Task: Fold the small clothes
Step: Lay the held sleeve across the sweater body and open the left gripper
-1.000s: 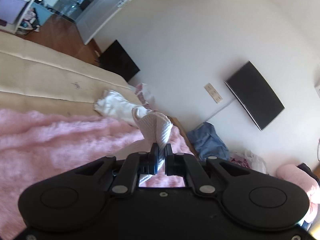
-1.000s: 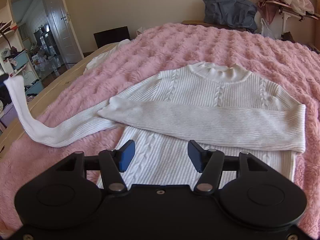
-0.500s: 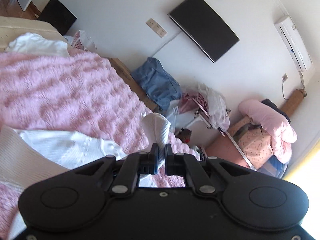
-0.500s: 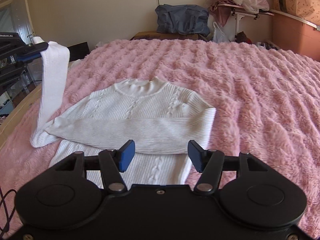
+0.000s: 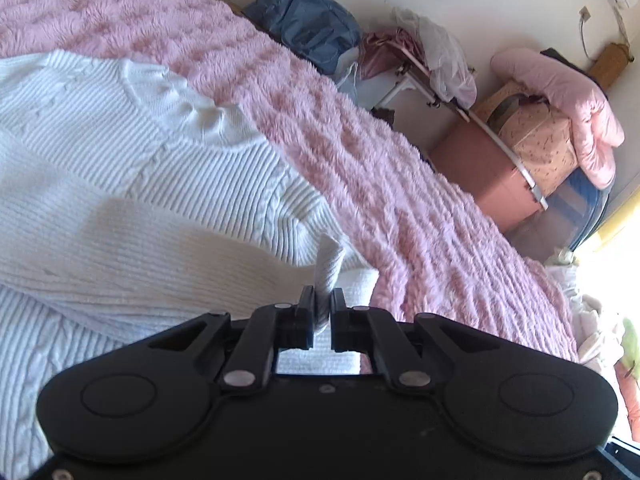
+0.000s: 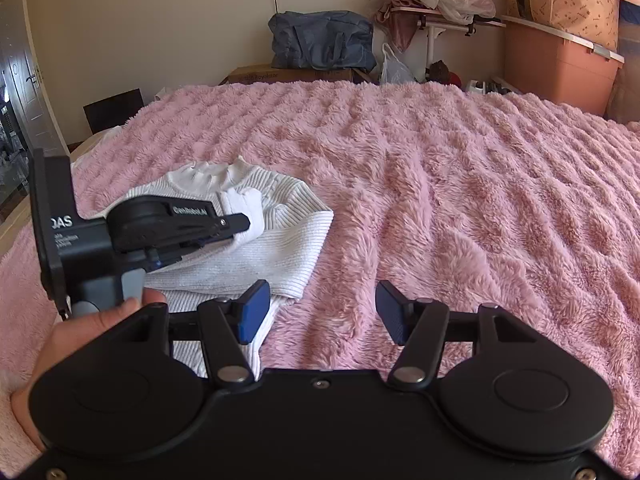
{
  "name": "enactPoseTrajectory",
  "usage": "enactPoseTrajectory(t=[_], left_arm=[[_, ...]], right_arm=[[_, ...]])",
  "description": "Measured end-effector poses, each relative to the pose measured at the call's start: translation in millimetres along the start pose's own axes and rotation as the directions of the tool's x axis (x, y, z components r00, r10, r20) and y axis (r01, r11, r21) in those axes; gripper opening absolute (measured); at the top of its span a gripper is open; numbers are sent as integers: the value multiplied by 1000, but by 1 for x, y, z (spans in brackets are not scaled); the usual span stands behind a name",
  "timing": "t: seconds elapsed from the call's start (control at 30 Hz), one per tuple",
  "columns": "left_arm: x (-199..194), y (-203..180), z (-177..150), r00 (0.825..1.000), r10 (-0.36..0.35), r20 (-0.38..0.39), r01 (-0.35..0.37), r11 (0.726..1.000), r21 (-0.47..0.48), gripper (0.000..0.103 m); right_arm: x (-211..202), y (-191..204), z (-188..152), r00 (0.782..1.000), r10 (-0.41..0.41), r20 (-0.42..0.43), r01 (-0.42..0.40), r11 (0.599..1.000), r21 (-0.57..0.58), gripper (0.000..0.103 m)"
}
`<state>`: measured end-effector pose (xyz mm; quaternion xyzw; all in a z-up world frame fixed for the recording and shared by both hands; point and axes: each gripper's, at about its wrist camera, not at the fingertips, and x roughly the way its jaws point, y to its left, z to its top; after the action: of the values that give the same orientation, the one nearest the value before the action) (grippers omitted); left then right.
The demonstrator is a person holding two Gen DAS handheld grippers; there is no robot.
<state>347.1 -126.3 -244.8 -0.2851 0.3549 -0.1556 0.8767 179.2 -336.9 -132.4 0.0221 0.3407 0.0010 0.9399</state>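
A white cable-knit sweater (image 5: 132, 184) lies on a pink fluffy blanket (image 5: 384, 184). My left gripper (image 5: 322, 306) is shut on the cuff of the sweater's sleeve (image 5: 328, 264) and holds it low over the sweater's body, near its right side. In the right wrist view the left gripper (image 6: 244, 222) holds the sleeve cuff (image 6: 244, 208) across the sweater (image 6: 288, 240). My right gripper (image 6: 318, 308) is open and empty, hovering above the blanket (image 6: 460, 200) just right of the sweater's hem.
Beyond the bed stand a blue bag (image 6: 320, 40), a cardboard box (image 6: 288, 74), a small white table with clothes (image 6: 436, 4) and a pink storage bin (image 6: 556, 64). Another white garment (image 6: 100, 144) lies at the bed's far left edge.
My left gripper has carried the sleeve cuff from high at the left down and across over the sweater's body. My right gripper has shifted to the right, staying open.
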Motion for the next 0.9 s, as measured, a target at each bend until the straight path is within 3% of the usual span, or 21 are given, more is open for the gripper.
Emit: enactPoseTrajectory(t=[0.03, 0.07, 0.17, 0.27, 0.33, 0.43, 0.53, 0.67, 0.9], left_arm=[[6, 1, -4, 999, 16, -28, -16, 1000, 3, 22], [10, 2, -6, 998, 23, -52, -22, 1000, 3, 29], [-3, 0, -2, 998, 11, -54, -9, 999, 31, 36], [-40, 3, 15, 1000, 0, -4, 0, 999, 50, 42], [-65, 11, 29, 999, 8, 32, -10, 998, 64, 45], [-102, 37, 48, 992, 89, 95, -98, 990, 99, 47], [-126, 72, 69, 970, 195, 147, -212, 971, 107, 47], [-149, 123, 89, 938, 291, 188, -301, 953, 31, 47], [-162, 169, 100, 926, 328, 188, -322, 945, -62, 47]], right_arm=[[2, -1, 0, 1000, -1, 0, 1, 1000, -2, 60], [4, -1, 0, 1000, -5, 0, 5, 1000, -6, 60], [12, -1, 6, 1000, -1, 10, 2, 1000, -19, 60], [23, 5, 16, 999, 16, 31, -15, 999, -50, 60], [36, 7, 24, 998, 63, 28, -62, 997, -55, 52], [67, 12, 37, 992, 127, 7, -127, 990, -68, 39], [101, 16, 45, 990, 139, -37, -142, 985, -93, 37], [131, 23, 50, 994, 89, -67, -97, 989, -114, 37], [161, 34, 51, 989, 50, -137, -67, 990, -122, 34]])
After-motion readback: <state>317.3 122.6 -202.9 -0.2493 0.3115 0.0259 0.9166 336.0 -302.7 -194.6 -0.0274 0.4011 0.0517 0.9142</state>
